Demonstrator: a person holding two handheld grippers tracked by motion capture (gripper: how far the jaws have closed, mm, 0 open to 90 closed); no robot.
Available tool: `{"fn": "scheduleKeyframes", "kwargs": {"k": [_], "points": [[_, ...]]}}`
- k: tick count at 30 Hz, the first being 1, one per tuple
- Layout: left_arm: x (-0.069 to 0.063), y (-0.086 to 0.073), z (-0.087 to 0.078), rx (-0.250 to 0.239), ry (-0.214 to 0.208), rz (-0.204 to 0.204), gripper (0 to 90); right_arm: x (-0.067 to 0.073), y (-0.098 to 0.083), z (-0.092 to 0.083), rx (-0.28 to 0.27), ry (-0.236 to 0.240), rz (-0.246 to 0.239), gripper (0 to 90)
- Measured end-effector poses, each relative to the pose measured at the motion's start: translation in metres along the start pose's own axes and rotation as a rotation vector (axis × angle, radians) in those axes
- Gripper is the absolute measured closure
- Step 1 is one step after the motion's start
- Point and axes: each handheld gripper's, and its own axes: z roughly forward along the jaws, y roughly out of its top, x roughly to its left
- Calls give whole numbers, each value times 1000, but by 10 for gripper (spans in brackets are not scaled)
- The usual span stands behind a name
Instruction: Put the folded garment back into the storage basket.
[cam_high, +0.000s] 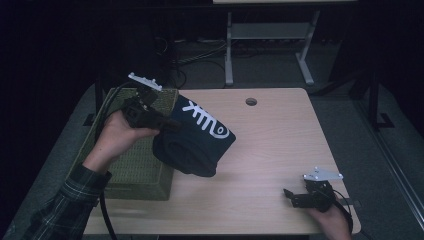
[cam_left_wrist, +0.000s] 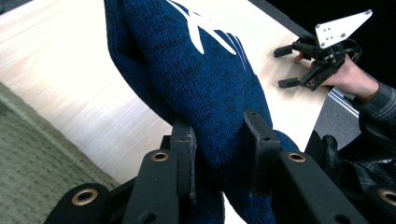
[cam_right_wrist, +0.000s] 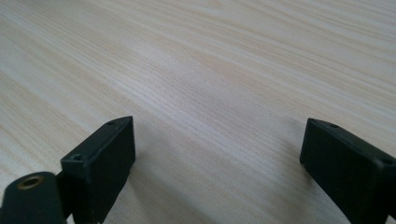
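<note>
High view: nearest, at the table's (cam_high: 260, 150) front right corner, the right tongs (cam_high: 292, 196) rest low on the wood with jaws spread wide and nothing between them. Farther back on the left, the left tongs (cam_high: 167, 123) are clenched on a dark blue knitted garment (cam_high: 200, 140) with a white design, held above the table beside a green woven basket (cam_high: 135, 165). In the left gripper view, the knit (cam_left_wrist: 196, 79) bunches between both pads.
</note>
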Motion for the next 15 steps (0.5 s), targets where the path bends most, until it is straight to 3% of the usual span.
{"fn": "scheduleKeyframes", "kwargs": {"k": [15], "points": [[8,-3,-45,-55,44,-28,693,0,0,0,-1,-1,3,100]]}}
